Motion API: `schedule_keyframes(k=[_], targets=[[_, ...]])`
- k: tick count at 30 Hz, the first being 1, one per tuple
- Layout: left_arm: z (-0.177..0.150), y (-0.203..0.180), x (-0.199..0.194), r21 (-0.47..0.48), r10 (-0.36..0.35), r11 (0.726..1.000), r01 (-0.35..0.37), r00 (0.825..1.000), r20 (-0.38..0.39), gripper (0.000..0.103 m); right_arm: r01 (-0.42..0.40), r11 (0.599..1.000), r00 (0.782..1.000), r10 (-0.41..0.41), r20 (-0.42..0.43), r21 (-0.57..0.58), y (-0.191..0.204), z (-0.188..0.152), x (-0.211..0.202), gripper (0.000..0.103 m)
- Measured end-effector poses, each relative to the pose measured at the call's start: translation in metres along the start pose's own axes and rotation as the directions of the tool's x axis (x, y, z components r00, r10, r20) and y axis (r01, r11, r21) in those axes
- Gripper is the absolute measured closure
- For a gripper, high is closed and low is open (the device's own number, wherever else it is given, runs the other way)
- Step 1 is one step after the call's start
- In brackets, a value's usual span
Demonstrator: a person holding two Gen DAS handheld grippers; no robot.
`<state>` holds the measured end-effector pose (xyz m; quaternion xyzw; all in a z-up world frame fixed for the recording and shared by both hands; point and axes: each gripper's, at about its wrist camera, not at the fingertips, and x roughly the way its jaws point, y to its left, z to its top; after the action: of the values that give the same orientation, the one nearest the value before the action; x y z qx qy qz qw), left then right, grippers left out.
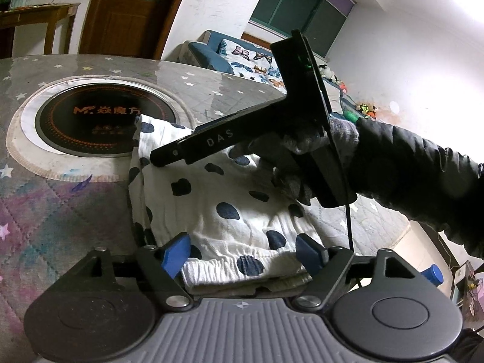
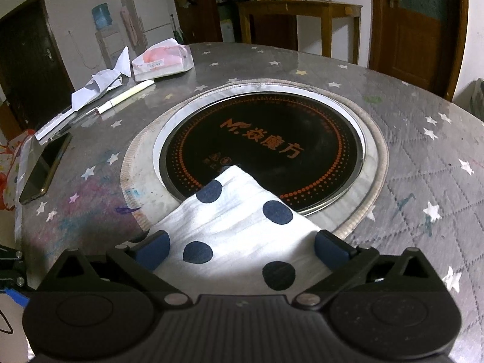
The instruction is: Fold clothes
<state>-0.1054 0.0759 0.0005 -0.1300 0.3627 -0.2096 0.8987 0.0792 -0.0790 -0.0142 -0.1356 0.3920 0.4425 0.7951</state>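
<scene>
Straddling spotted garment [image 1: 230, 199]: left hand-held gripper [image 1: 243, 252] spread wide, gripping nothing; right hand-held gripper [image 2: 242, 246] likewise.

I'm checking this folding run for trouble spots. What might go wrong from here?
1. The spotted garment has a corner lying on the black cooktop disc; dragging it could undo the fold.
2. Both the left gripper and the right gripper are open around the cloth, so a careless closing may bunch the layers.

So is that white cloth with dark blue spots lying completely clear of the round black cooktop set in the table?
No, a corner of the white spotted cloth overlaps the round black cooktop's near edge.
</scene>
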Motion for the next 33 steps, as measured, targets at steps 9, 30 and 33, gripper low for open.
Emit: schedule_keyframes(k=[9, 30, 33], targets=[[0.002, -0.002, -0.007, -0.006, 0.016, 1.000, -0.016, 1.000, 0.020, 0.015, 0.000, 1.000, 1.000, 0.001, -0.006, 0.021, -0.001, 0.006, -0.002, 0.000], [0.011, -0.011, -0.018, -0.013, -0.018, 1.000, 0.019, 0.996, 0.084, 0.011, 0.199, 0.980, 0.980, -0.199, -0.017, 0.027, -0.026, 0.027, 0.007, 0.000], [0.012, -0.013, -0.020, -0.007, -0.027, 1.000, 0.028, 0.995, 0.099, 0.011, 0.176, 0.984, 0.984, -0.177, 0.022, 0.026, -0.024, 0.022, -0.017, 0.000]])
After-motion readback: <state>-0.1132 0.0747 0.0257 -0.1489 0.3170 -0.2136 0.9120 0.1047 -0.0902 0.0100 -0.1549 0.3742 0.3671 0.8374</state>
